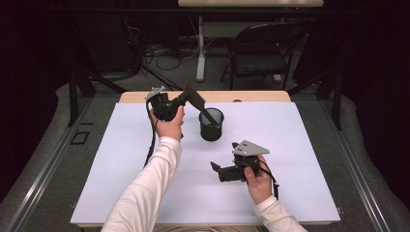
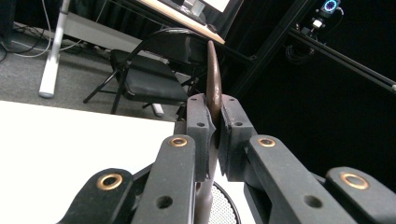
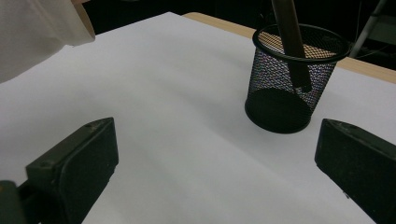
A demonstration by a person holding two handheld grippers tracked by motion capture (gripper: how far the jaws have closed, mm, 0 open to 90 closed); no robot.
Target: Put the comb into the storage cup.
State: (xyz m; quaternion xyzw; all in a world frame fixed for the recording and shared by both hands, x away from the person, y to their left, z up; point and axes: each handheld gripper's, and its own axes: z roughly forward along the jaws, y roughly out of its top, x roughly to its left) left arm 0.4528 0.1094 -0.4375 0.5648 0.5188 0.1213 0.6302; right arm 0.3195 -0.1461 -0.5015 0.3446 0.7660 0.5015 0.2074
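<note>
A black mesh cup stands on the white table cover, a little behind its middle. A dark brown spatula leans in it, handle end down inside the cup and flat blade up to the left. My left gripper is shut on the blade above the cup's left side. In the left gripper view the jaws pinch the thin blade edge-on, with the cup's rim below. My right gripper rests low on the table in front of the cup, open. In its own view nothing is between the jaws, and the cup with the handle lies ahead.
A person's white sleeve reaches in at the left. Behind the table are a black folding chair and a desk leg with cables on the floor. Wide bare cover lies to the left and right of the cup.
</note>
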